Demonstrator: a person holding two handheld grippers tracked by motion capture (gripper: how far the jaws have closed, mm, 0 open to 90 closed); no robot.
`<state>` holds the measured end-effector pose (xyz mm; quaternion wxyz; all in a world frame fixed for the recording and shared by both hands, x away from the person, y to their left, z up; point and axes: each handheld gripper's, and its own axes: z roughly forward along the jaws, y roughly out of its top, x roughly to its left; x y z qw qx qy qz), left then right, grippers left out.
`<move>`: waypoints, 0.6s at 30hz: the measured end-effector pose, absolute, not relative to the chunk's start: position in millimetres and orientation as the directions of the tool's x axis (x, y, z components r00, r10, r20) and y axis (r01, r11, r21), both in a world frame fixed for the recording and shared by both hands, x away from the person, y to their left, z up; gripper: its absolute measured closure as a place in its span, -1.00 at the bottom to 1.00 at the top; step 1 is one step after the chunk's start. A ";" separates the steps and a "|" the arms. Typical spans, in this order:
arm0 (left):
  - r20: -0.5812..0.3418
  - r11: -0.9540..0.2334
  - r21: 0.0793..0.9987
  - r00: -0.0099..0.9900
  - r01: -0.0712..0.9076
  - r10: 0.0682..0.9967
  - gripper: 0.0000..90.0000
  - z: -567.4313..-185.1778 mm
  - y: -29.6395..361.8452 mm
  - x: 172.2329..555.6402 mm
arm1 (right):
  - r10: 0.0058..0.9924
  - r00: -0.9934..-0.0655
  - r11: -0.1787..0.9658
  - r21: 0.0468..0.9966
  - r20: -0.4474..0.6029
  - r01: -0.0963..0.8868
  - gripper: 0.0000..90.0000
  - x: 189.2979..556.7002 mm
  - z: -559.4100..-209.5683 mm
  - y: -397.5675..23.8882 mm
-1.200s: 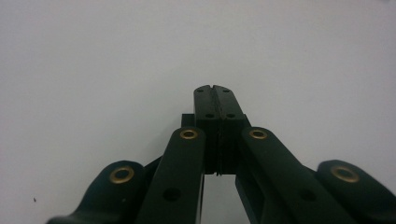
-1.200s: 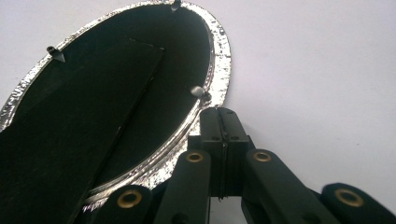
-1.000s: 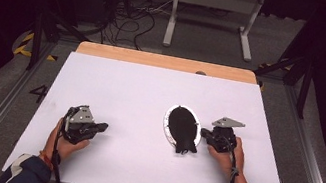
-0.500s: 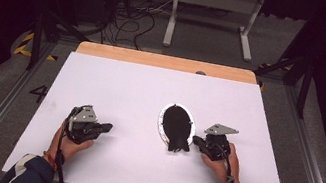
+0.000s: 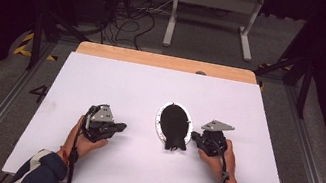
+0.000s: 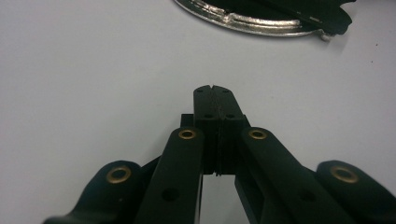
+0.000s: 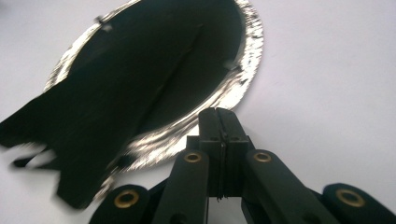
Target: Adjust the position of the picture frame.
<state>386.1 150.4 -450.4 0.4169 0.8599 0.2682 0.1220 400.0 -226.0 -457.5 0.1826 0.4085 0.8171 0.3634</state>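
Glinting plate rim (image 7: pixel 247 60), close-up

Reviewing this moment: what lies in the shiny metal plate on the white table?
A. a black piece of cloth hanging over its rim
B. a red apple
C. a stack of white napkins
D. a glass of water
A: the right gripper view shows a black cloth lying across the silver plate and spilling over its rim onto the white table; the high view shows the same dark shape in the plate.
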 end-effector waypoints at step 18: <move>0.036 -0.522 0.789 0.824 0.323 0.565 0.95 -443.1 161.7 387.3 | 0.809 -0.588 0.381 0.741 0.024 0.553 1.00 409.3 -457.7 -211.3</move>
